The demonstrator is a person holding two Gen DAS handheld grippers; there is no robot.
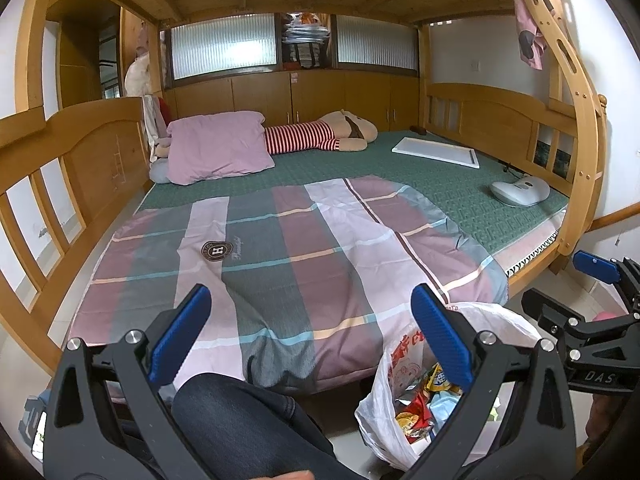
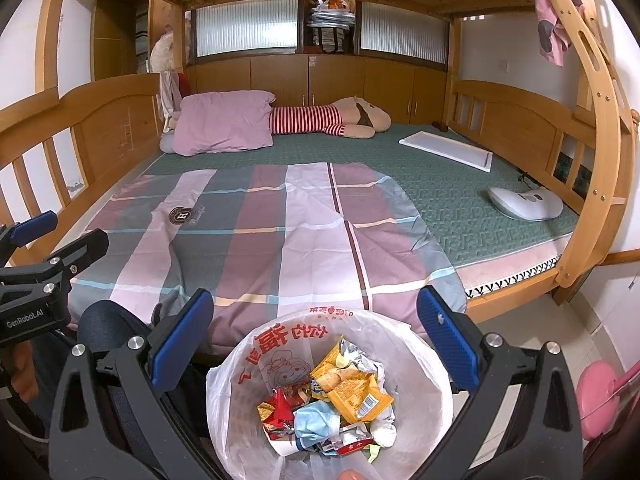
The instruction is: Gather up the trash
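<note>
Soft daylight through ribbed window [image 1: 224, 46]; sharp; fisheye-bent edges.

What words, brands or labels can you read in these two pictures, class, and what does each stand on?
"GenRobot.AI": on the left gripper body.
"DAS": cut off at the picture's edge, on the right gripper body.
"H": in the round crest on the plaid quilt; the script beside it is too blurred.
Red print on the white trash bag: upside down, unreadable.
Snack wrappers: too small.

Both wrist views face the bed [image 1: 280, 240] from its foot — right one directly above the trash bag [image 2: 420, 360]
</note>
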